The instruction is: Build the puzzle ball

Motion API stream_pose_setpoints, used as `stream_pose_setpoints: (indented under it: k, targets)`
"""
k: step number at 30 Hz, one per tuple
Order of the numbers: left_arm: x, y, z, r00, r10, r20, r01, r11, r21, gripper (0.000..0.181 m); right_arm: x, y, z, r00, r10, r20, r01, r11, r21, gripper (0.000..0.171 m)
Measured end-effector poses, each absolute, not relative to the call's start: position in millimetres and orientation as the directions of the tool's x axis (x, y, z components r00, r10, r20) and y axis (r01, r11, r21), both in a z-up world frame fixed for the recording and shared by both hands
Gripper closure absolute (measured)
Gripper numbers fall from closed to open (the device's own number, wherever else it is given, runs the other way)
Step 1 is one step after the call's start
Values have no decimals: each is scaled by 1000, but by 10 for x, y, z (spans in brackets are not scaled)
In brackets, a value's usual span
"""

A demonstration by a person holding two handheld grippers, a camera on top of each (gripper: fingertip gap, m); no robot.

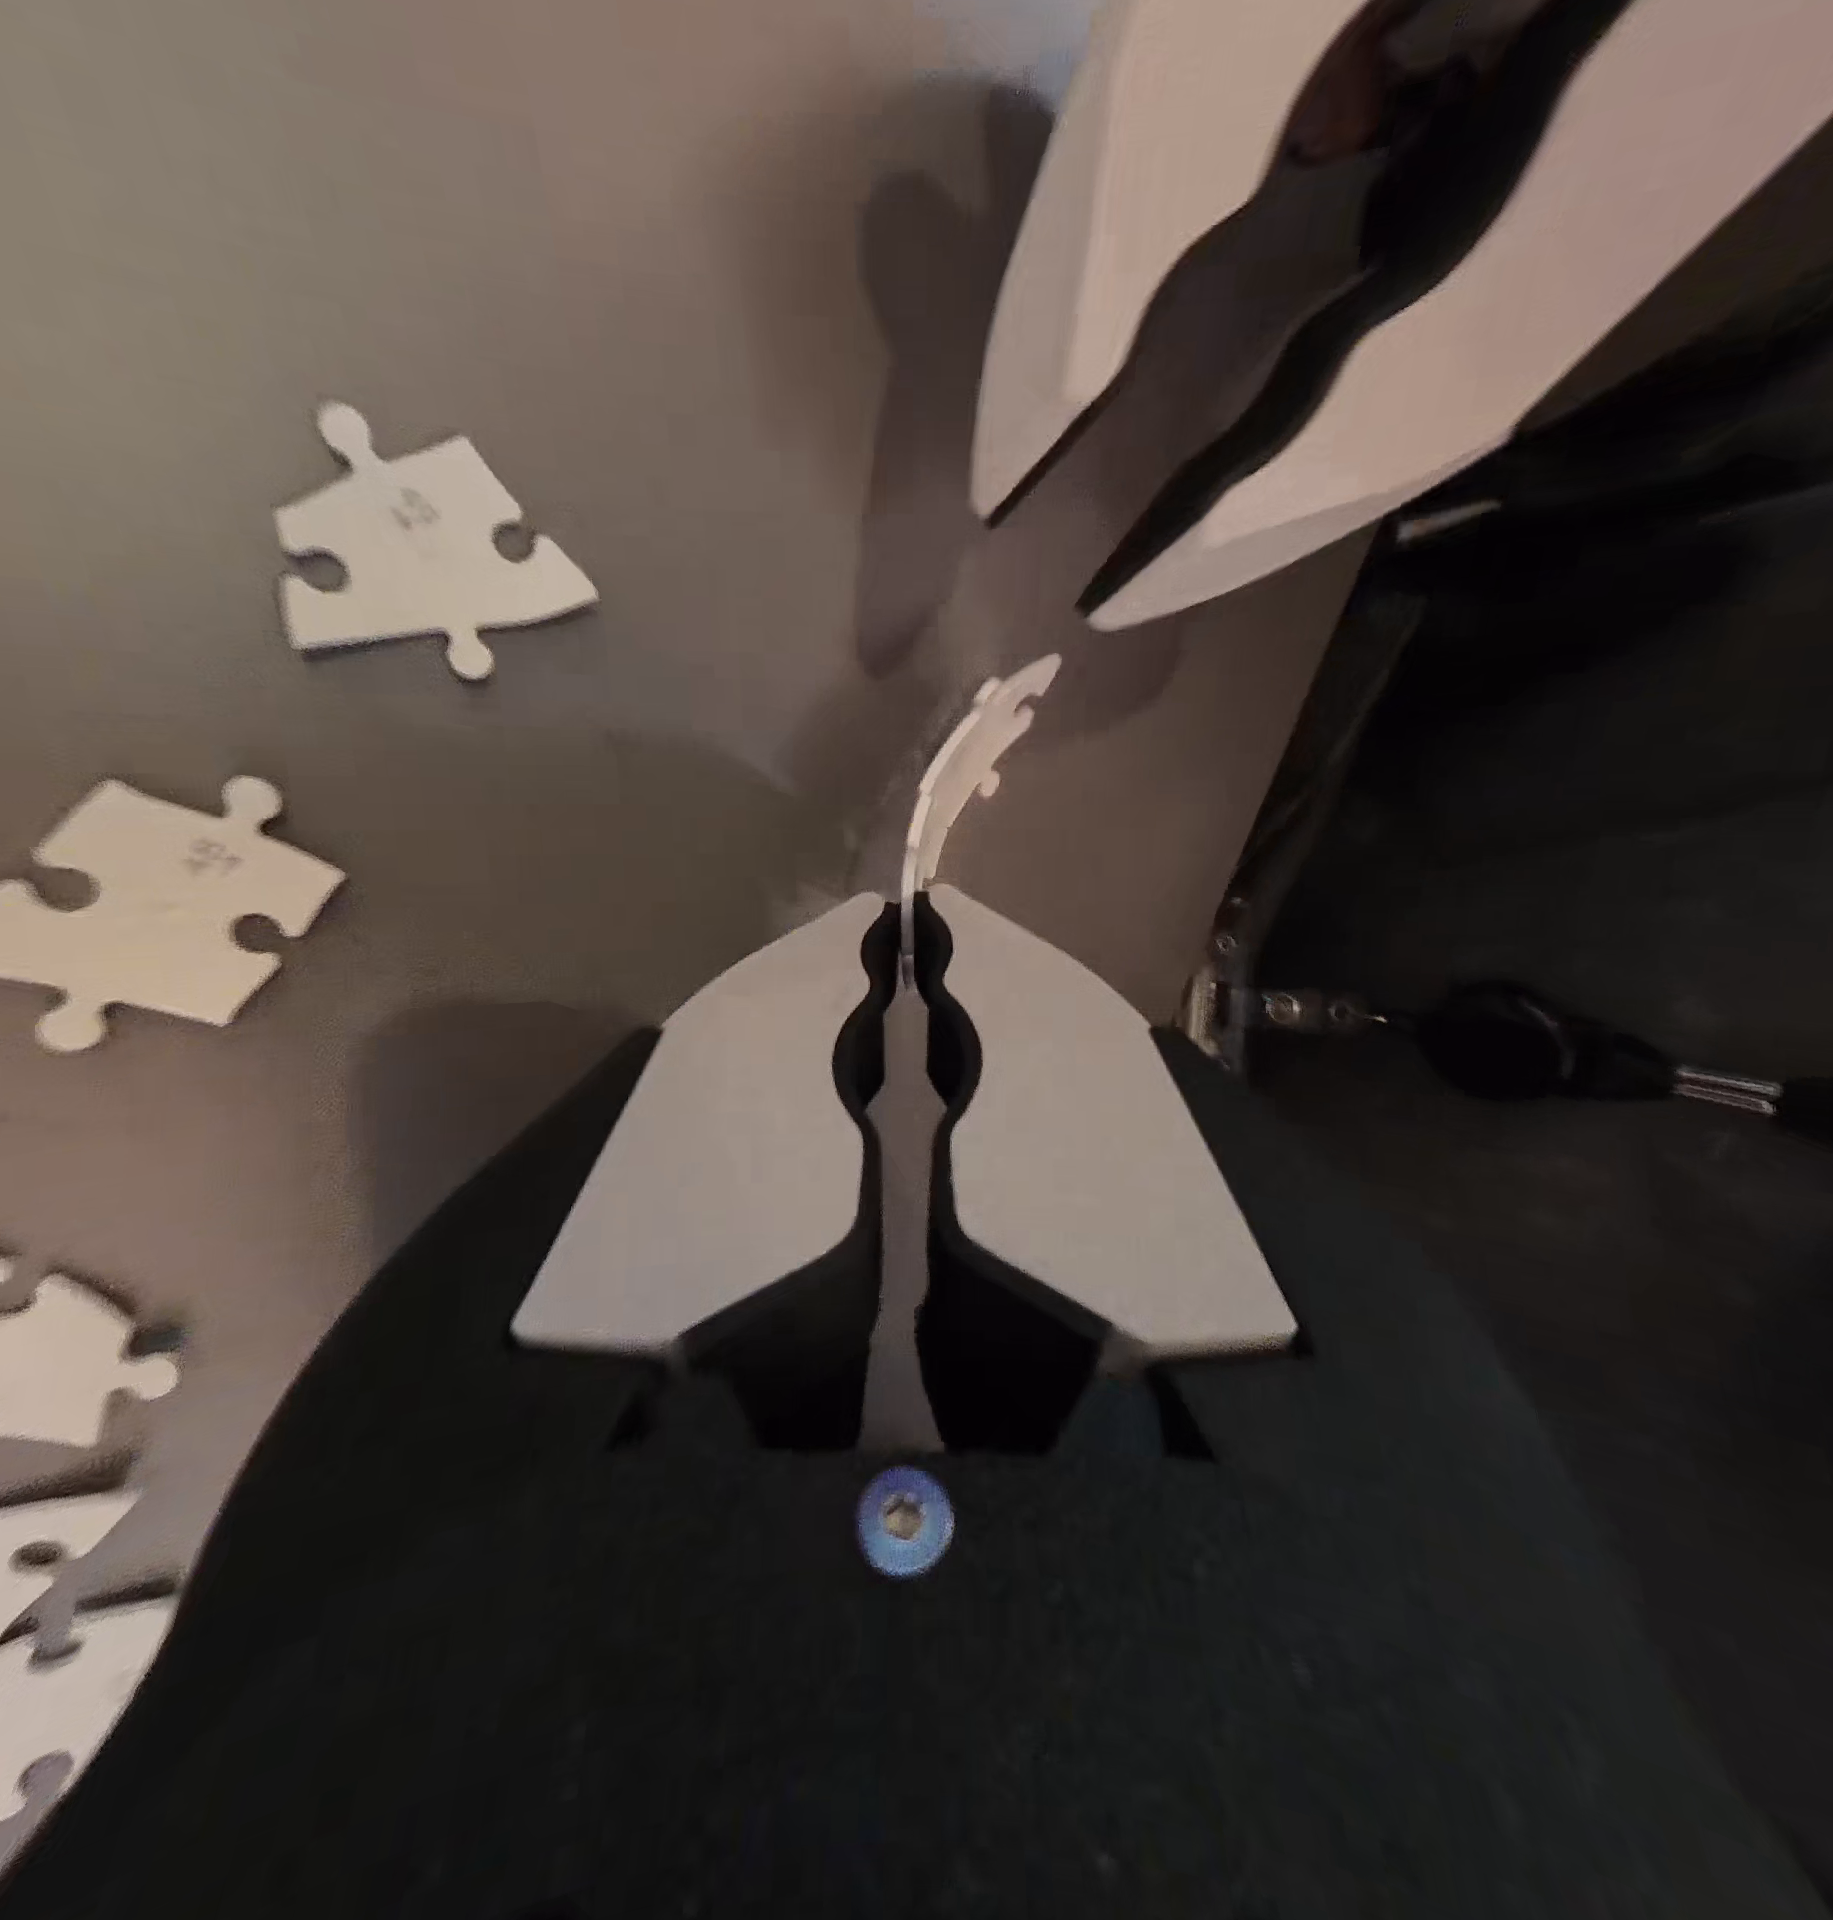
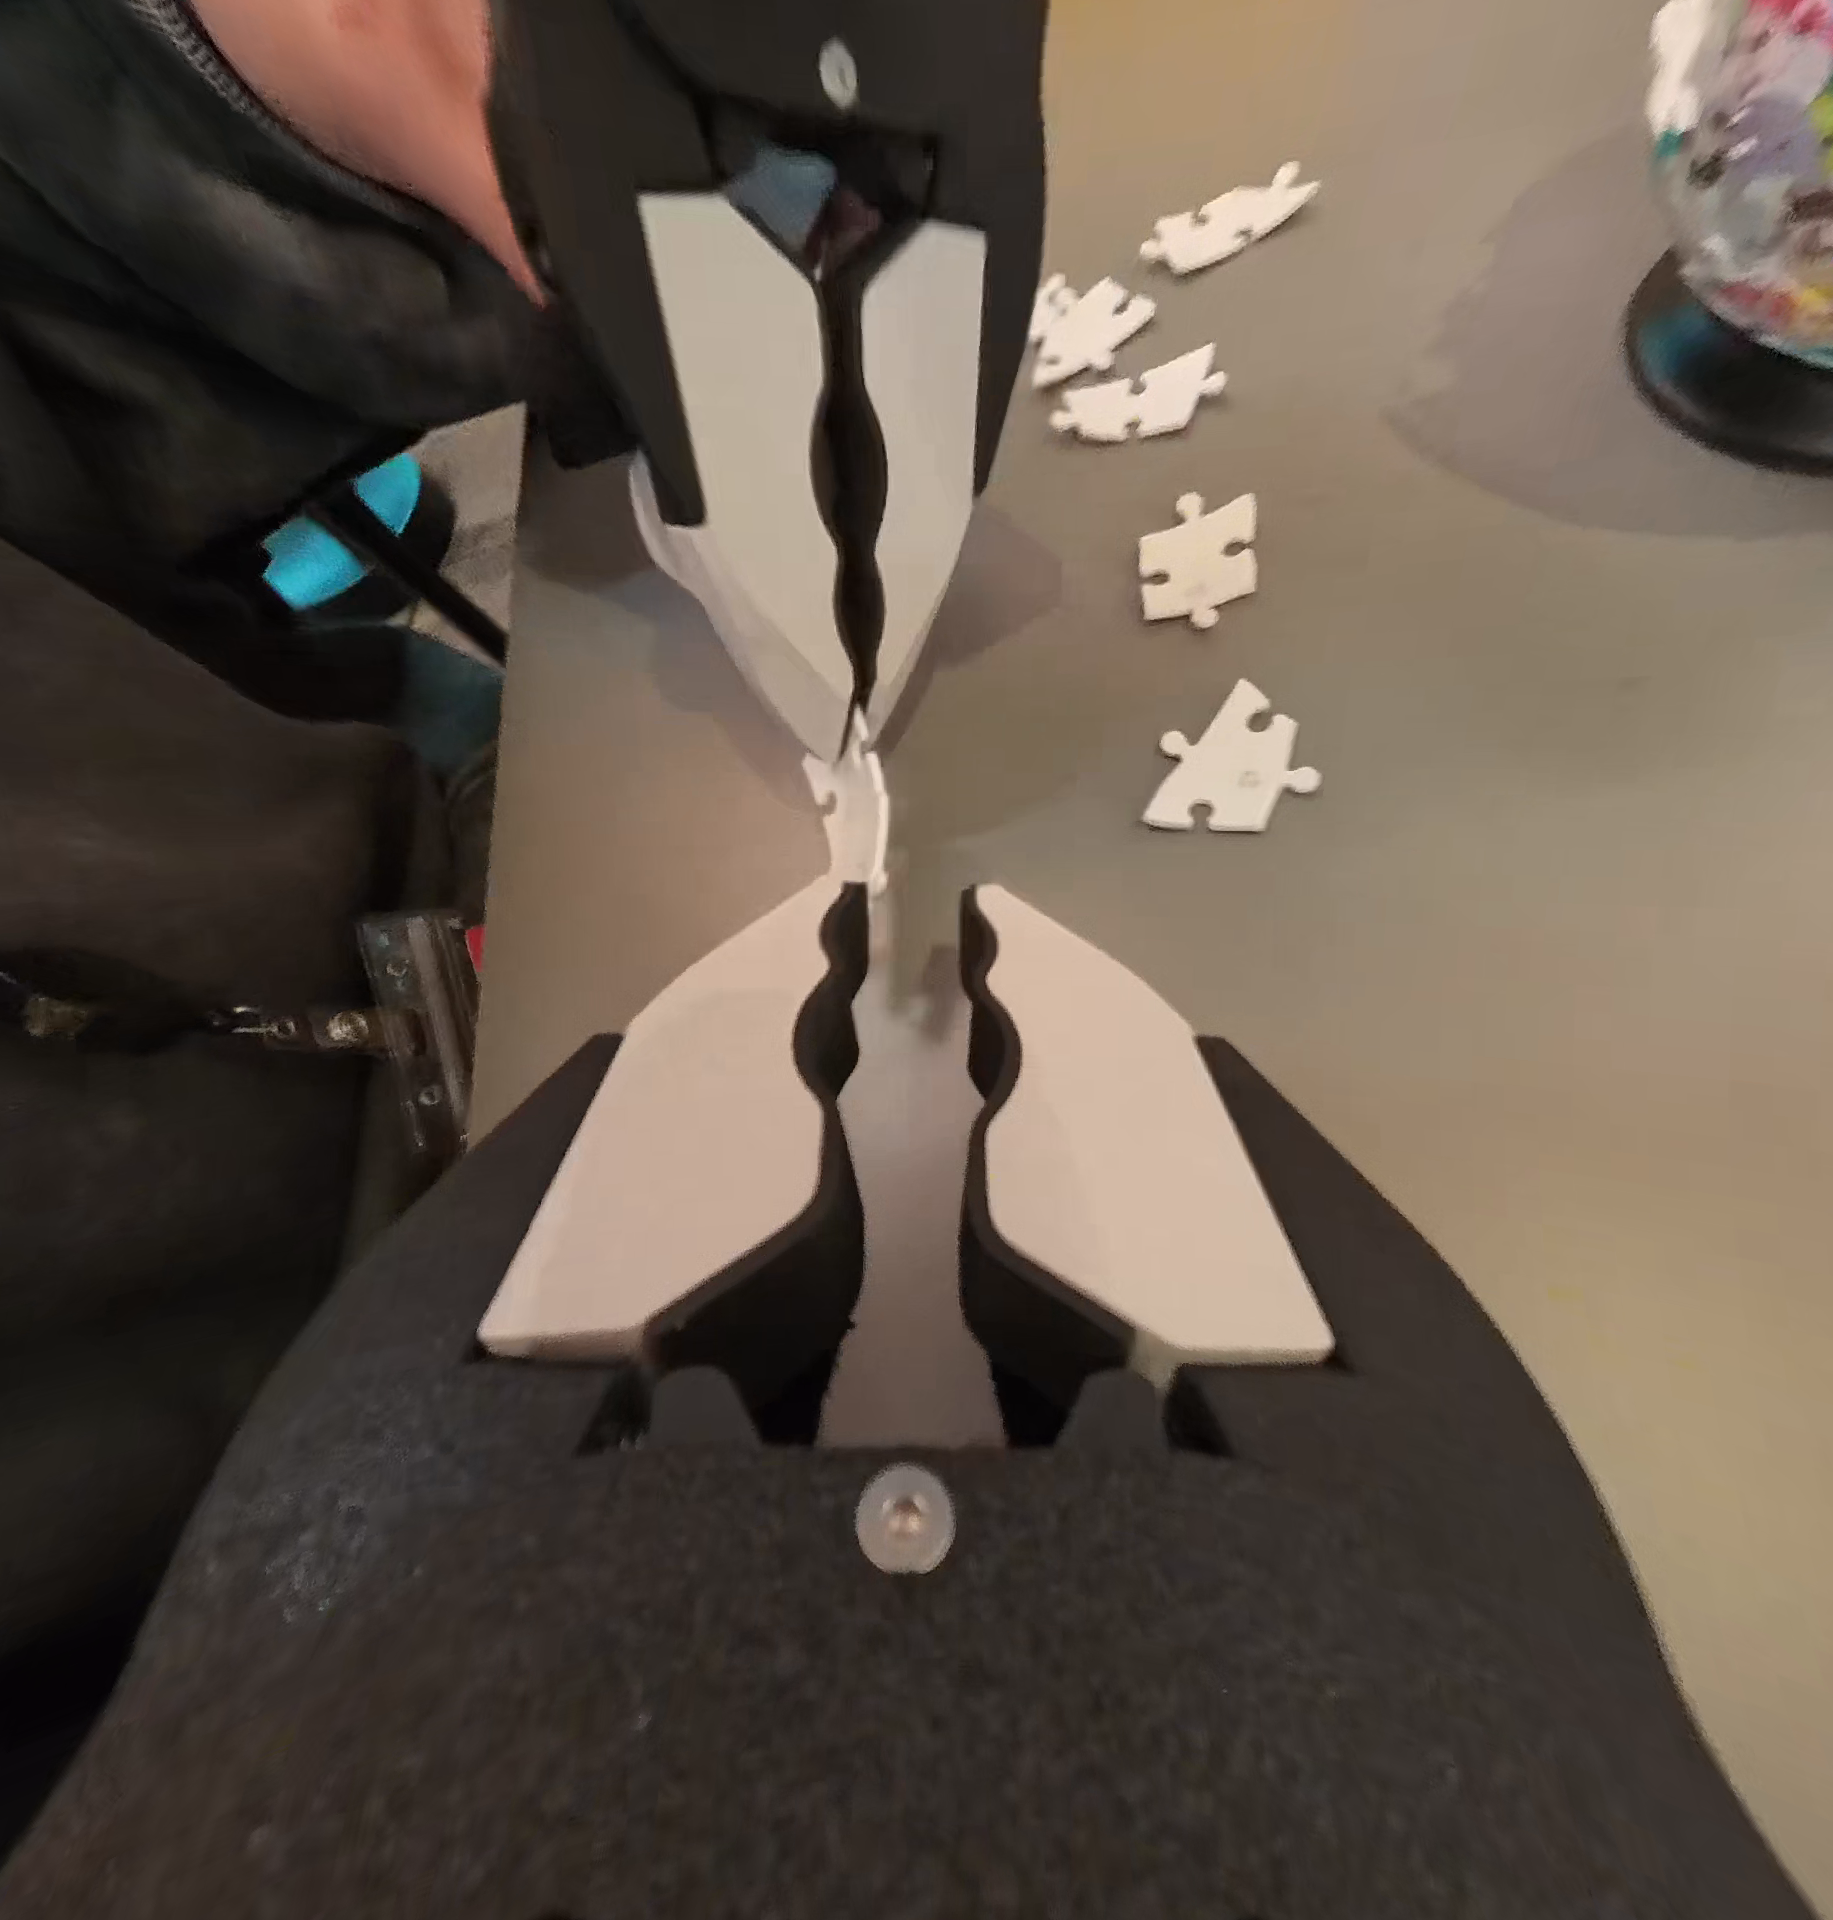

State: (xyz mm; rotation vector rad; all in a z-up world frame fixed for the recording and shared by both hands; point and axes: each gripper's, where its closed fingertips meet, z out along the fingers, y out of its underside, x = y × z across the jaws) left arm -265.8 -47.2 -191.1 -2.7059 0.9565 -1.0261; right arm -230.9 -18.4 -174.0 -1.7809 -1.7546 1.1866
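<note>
Left wrist view: left gripper (image 1: 914, 914) pinched the thin curved white puzzle piece (image 1: 969, 769) by its edge at the fingertips; right gripper (image 1: 1037, 566) sat just beyond.

Right wrist view: right gripper (image 2: 912, 899) was parted, empty, with the piece just ahead of its left fingertip. Closing off-centre could probably twist the piece loose. The colourful puzzle ball (image 2: 1785, 166) stood far right.

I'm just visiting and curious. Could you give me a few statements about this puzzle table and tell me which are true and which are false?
1. The left hand-held gripper is pinching a white puzzle piece. True.
2. The right hand-held gripper is clamped shut. False: its jaws stand apart.
3. Loose white pieces lie on the grey table. True.
4. The colourful puzzle ball lies flat on the table. False: it sits on a dark round stand.
5. The loose pieces show colourful sides. False: they look plain white.
</note>
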Motion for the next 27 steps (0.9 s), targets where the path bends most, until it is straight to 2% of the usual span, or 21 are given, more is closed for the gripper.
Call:
stream_pose_setpoints:
  k: [4, 9, 27]
  targets:
    - [-2666, -375, -1766, 609, -670, 423, -512, -740, -435, 179, -2424, -213, -1668, -166, 941, -295, 669, -113, -735, 157]
    - [-2702, -297, -1584, 650, -696, 306, -475, -686, -551, 179, -2495, -136, -1576, -150, 975, -163, 670, -21, -742, 162]
    - [-2781, -314, -1524, 695, -695, 186, -473, -636, -609, 179, -2527, -187, -1559, -116, 980, -164, 694, -38, -719, 169]
